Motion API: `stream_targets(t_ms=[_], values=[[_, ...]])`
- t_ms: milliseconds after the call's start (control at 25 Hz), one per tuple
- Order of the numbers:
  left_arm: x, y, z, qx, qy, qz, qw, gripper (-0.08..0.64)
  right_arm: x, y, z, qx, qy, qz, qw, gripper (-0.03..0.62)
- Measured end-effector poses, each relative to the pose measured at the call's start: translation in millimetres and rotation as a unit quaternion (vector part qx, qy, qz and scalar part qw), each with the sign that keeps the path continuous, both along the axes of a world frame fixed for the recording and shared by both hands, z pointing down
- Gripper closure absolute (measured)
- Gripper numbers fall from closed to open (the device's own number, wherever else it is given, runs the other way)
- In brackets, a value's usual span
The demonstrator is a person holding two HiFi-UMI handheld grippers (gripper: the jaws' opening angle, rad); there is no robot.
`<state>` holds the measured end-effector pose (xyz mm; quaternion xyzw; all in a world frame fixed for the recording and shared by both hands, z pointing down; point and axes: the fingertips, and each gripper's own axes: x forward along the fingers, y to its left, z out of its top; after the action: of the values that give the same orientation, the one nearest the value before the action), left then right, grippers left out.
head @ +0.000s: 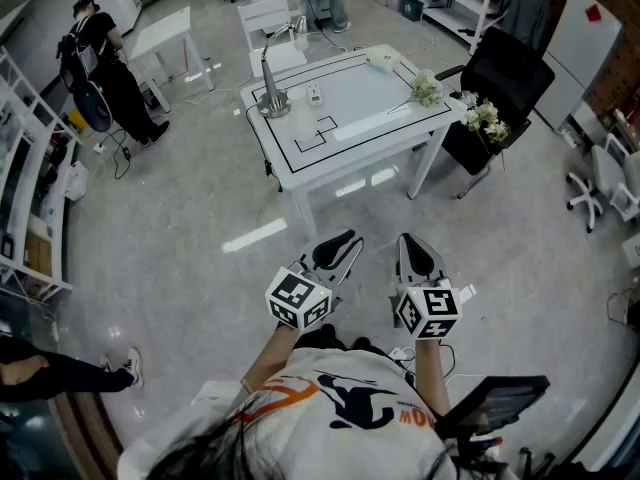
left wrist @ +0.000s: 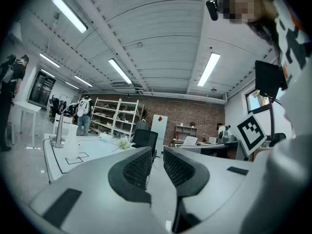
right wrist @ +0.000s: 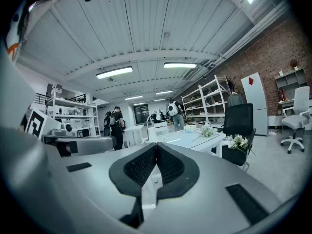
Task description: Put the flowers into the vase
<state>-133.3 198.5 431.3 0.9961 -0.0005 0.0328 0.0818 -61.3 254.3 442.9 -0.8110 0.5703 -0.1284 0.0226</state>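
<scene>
Head view, stance: the person stands well apart from the white table (head: pixel 290 173), with the left gripper (head: pixel 345 243) and the right gripper (head: pixel 415 248) held out side by side over bare floor.
Head view, flowers: one spray of flowers (head: pixel 427 90) lies on the table near its right edge. A second bunch (head: pixel 487 118) rests on the black chair (head: pixel 520 68) just beside that corner.
Head view, vase: a small white upright thing (head: pixel 314 94) near the table's middle is probably the vase, though it is too small to be sure. It stands beside a metal gooseneck stand (head: pixel 271 103).
Left gripper view, jaws: slightly apart and released, with nothing between the pads. The table and the spray show far ahead.
Right gripper view, jaws: pressed together and clenched on nothing. Both lots of flowers lie far ahead to the right.
Step in hand: the approach, by my judgement; nothing is picked up yet.
Doing it well: get close to the table first, and spread the right jaws before reaching. Pinch a stem low down, not the blooms. Steady the vase with the other gripper if it looks light.
Count, grippers: two.
Count, flower lots: two.
Count, vases: one likely.
Count, other people in head view: three, partly in frame.
</scene>
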Motion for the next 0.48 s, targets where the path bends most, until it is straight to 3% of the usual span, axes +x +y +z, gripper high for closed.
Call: stream_targets(t_ms=[280,480], values=[[9,8,6,-0.012,-0.003,0.001,0.9999,0.485,12,13,7,-0.006,-0.003,0.005,1.000,0.577],[20,13,12,-0.022,-0.006,-0.002,0.9997,0.485,20,19,5,-0.011,0.018,-0.003,1.000,0.577]])
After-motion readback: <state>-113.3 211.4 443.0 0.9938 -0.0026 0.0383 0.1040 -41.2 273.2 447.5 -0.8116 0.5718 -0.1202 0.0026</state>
